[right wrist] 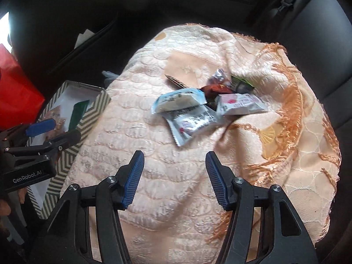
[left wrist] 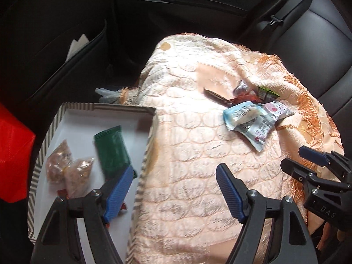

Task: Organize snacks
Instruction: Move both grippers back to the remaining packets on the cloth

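A pile of snack packets lies on a peach cloth [left wrist: 187,145]: a blue-white packet [left wrist: 242,114] [right wrist: 178,100], a silver one [left wrist: 257,132] [right wrist: 191,118], a pink-white one [left wrist: 277,109] [right wrist: 237,103] and a small green one [left wrist: 266,92] [right wrist: 239,83]. A chevron-edged box [left wrist: 105,106] [right wrist: 96,107] on the left holds a green packet [left wrist: 112,151] and two clear bags of brown snacks [left wrist: 70,169]. My left gripper [left wrist: 175,168] hangs open and empty over the box's right rim. My right gripper [right wrist: 175,156] [left wrist: 308,160] is open and empty, short of the pile.
This is a car's back seat, with black upholstery [left wrist: 308,44] behind and to the right of the cloth. A red bag [left wrist: 15,154] [right wrist: 17,92] stands left of the box. A crumpled clear plastic bag [left wrist: 107,93] lies beyond the box. A door panel [left wrist: 176,2] is at the back.
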Demonstrator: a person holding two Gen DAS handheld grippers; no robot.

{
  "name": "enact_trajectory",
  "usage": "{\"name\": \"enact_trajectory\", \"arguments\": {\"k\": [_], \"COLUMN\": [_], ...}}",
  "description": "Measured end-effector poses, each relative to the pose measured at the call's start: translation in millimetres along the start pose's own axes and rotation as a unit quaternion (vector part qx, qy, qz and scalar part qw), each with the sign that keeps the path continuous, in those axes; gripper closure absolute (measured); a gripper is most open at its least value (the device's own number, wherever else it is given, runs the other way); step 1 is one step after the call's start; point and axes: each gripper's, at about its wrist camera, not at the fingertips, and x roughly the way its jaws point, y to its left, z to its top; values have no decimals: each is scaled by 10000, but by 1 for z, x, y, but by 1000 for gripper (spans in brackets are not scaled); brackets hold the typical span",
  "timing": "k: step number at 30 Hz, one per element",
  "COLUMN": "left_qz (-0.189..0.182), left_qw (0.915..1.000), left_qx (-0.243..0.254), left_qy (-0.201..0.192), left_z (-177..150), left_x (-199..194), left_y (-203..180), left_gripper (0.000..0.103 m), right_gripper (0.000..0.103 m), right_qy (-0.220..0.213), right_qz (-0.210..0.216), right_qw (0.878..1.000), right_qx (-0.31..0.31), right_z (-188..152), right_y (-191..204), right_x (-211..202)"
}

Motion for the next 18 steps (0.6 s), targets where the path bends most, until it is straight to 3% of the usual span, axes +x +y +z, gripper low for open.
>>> {"name": "enact_trajectory", "arguments": {"k": [10, 18], "left_qz": [-310, -906], "left_qw": [9979, 9848], "left_qx": [571, 1480], "left_qy": [-28, 43], "left_z": [25, 51], "left_x": [24, 51], "left_y": [-43, -76], "left_gripper": [23, 23], "right_gripper": [45, 45], "right_qy": [19, 22], "right_qz": [-10, 61], "right_qw": [9994, 9993], "right_qx": [340, 371], "right_z": [-3, -5], "right_y": [-30, -37], "right_x": [6, 10]}}
